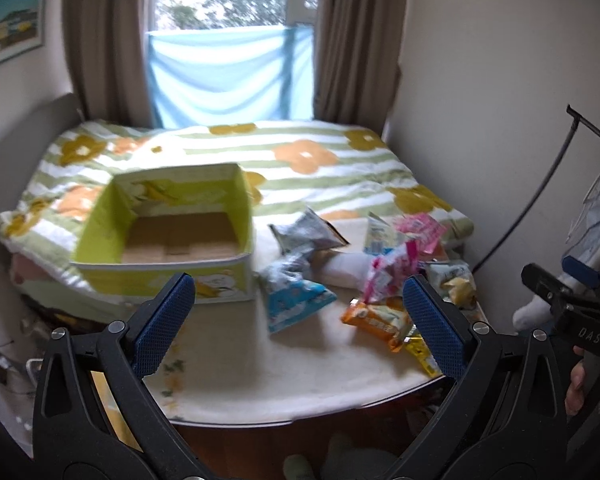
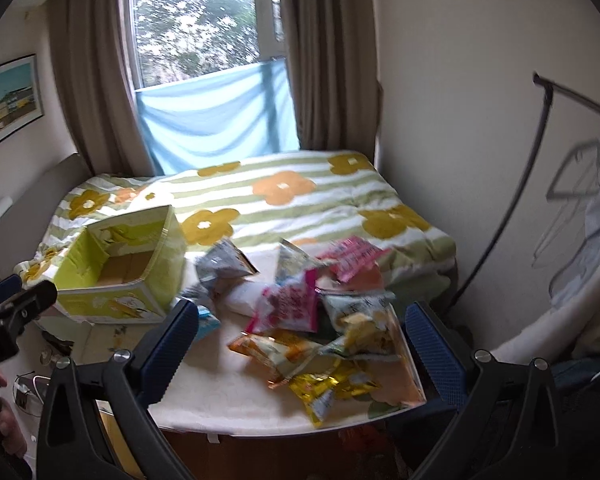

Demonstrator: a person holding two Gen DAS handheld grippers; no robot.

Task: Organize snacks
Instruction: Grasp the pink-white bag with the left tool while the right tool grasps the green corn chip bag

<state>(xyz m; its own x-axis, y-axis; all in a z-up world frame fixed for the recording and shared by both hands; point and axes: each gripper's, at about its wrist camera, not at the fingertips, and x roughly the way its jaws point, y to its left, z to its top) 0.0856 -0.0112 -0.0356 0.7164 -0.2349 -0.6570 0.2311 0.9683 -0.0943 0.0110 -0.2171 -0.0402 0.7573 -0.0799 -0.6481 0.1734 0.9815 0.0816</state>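
**Two spread tools, no packet picked yet**

Several snack packets lie heaped at the right end of the worktop, and the green box [image 1: 168, 236] stands empty at the left end, partly up on the flowered quilt [image 1: 300, 160]. Both the left tool [image 1: 300, 320] and the right tool [image 2: 300, 340] hang above the near edge with fingers wide apart, holding nothing. The step in hand looks like the first pick. The orange packet [image 2: 272, 350] and the yellow packet [image 2: 328, 388] lie nearest the right tool at the near right corner; taking one by a flat sealed end should avoid crushing it or dragging neighbours. The blue packet [image 1: 296, 300], beside the box, suits the left tool.
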